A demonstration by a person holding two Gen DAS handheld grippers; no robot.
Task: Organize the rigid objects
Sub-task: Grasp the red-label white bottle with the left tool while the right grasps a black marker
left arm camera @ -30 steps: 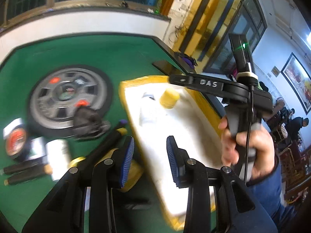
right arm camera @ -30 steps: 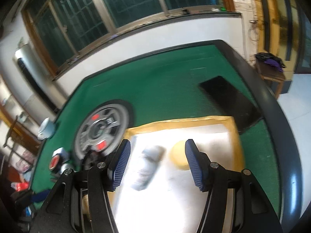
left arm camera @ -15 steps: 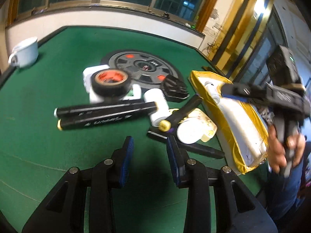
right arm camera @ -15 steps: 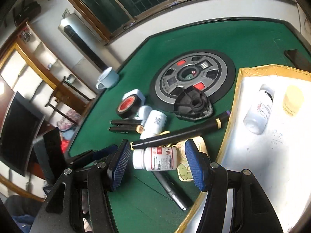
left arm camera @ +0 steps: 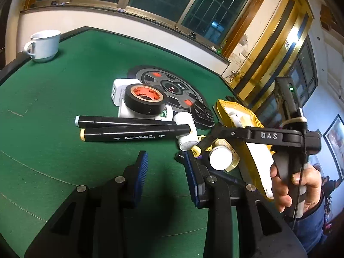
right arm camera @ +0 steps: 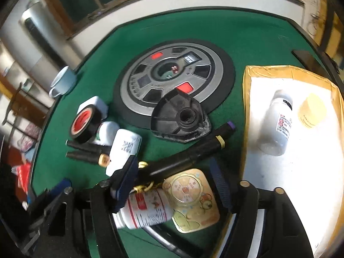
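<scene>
Left wrist view: left gripper (left arm camera: pixel 165 173) jaws wide, empty, over green felt table (left arm camera: pixel 53 99), near side of the black tape roll (left arm camera: pixel 145 99); two markers (left arm camera: pixel 133 132) between.

Right wrist view: right gripper (right arm camera: pixel 174 185) jaws wide, straddling pill bottle (right arm camera: pixel 144 209) and yellow tin (right arm camera: pixel 192 201), left of the white tray (right arm camera: pixel 301 172).

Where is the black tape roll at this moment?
In the left wrist view the black tape roll is left of centre, resting on a white block, just behind the two black markers.

Both tongs gape — left (left arm camera: pixel 165 178), right (right arm camera: pixel 174 185).
</scene>
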